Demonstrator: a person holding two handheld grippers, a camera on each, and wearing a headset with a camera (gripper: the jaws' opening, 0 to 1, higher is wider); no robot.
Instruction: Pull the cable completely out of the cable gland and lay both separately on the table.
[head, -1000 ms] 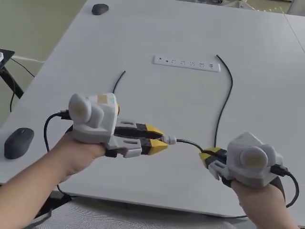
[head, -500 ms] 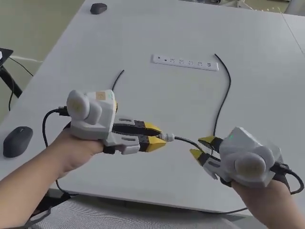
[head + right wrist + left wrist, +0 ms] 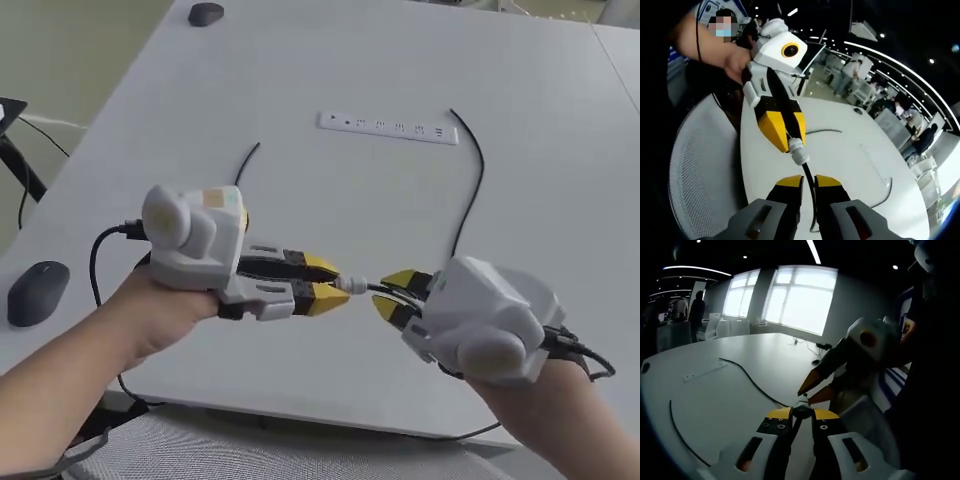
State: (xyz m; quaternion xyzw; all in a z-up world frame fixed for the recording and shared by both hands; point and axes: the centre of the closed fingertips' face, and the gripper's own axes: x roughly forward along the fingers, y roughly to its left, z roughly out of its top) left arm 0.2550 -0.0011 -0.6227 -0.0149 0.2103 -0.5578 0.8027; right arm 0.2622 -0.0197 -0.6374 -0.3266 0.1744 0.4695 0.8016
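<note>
As left gripper [image 3: 339,285] clamps cable gland [image 3: 353,286], right gripper [image 3: 394,294] opposite, jaws parted astride cable [image 3: 470,205]

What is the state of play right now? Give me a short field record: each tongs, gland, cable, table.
left tongs: shut on the cable gland, held above the table
right tongs: open, one jaw on either side of the cable, just behind the gland
cable: black, still enters the gland; its far length lies on the table
task state: cable not pulled out, nothing laid down separately
also on table: power strip
</note>
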